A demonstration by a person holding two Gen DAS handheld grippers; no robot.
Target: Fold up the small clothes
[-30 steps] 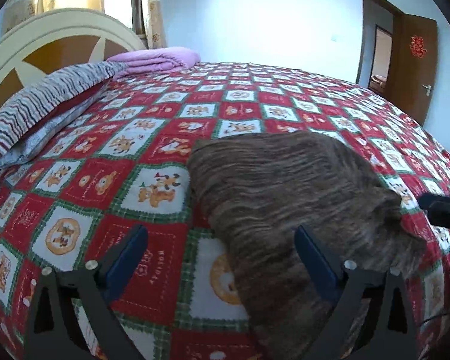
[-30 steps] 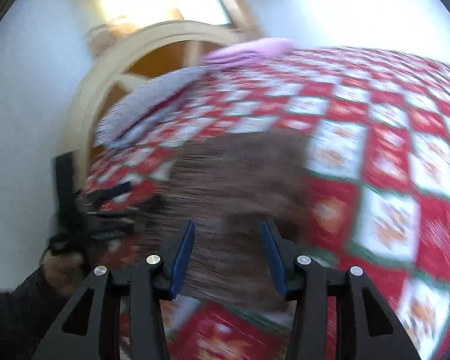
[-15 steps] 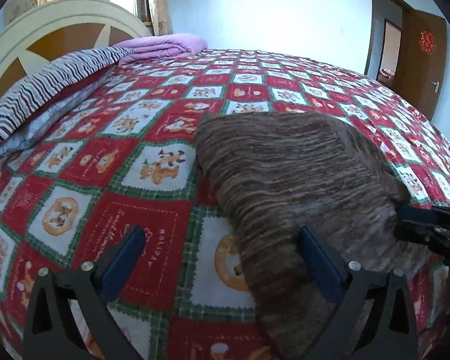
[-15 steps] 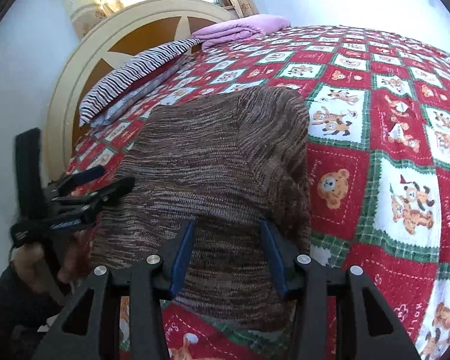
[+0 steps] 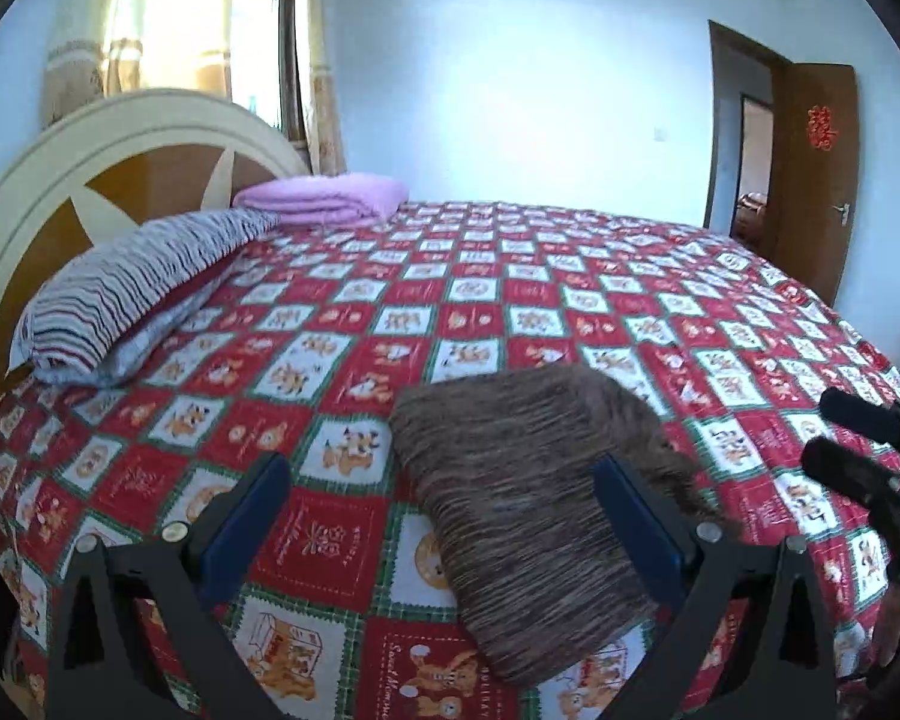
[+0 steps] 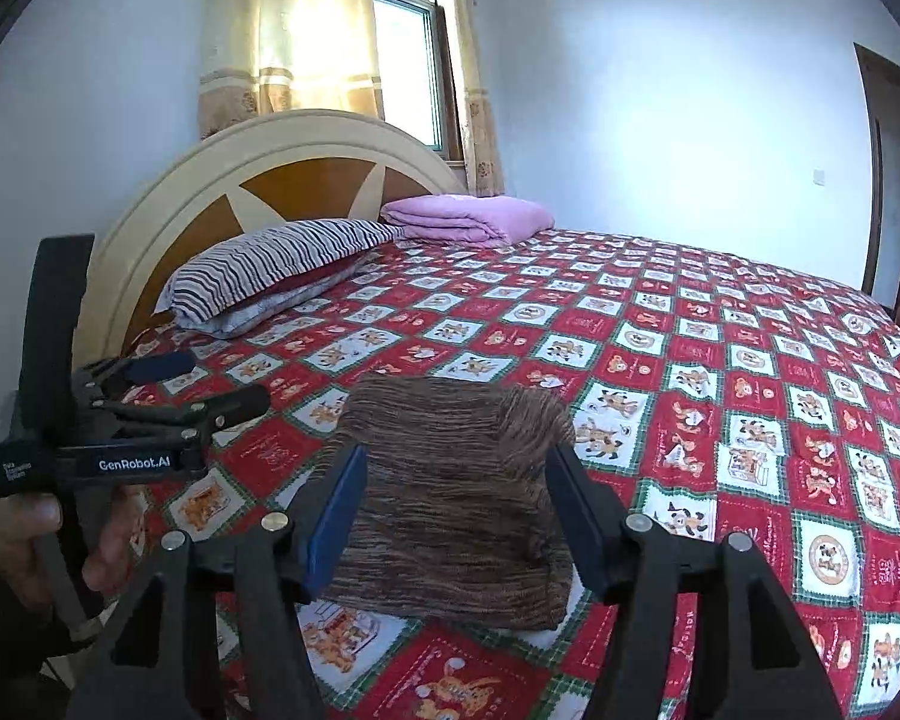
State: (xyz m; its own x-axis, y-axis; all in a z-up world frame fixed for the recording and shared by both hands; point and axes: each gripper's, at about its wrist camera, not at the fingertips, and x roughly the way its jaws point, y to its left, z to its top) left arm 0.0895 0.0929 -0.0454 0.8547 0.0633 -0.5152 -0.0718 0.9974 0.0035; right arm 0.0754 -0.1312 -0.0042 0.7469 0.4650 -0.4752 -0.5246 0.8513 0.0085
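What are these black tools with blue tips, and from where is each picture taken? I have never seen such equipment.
They are hand-held grippers, one in each of a person's hands, with no robot arm. Each carries a camera looking along its two fingers. One picture comes from the left gripper, the other from the right gripper; each also shows the other gripper at its edge. Both are open and hold nothing. On the bed lies a folded brown knit garment, near the front edge. By the headboard are a striped pillow and a folded pink blanket.

Red checked bedspread (image 6: 720,372), striped pillow (image 6: 270,270), folded pink blanket (image 6: 468,219), cream headboard (image 6: 270,156), open brown door (image 5: 816,180)
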